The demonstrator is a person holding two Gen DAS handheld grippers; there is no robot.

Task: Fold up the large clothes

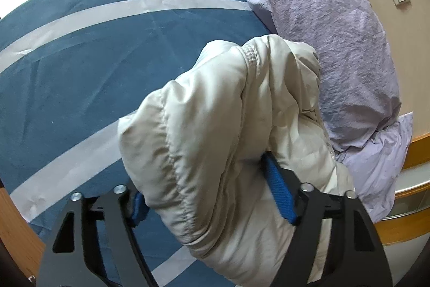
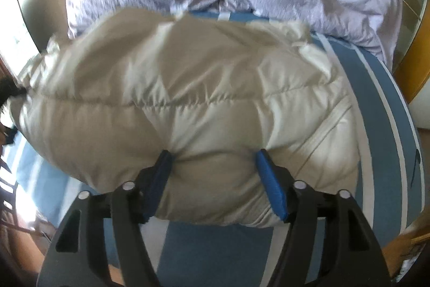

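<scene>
The bed [image 1: 80,50], covered by a blue sheet with white stripes, carries the work; a lilac duvet [image 1: 336,39] is heaped along its far side. The cream puffer jacket [image 2: 174,98] lies on the sheet as a thick, bundled stack just beside the duvet, so the main folds appear made; squaring the bundle and letting go appear to remain. The left gripper [image 1: 209,195] straddles one padded end of the jacket, its fingers spread wide, with fabric bulging between the blue pads. The right gripper [image 2: 212,179] straddles the near edge likewise, fingers wide, the left pad denting the fabric. No firm clamping is evident.
</scene>
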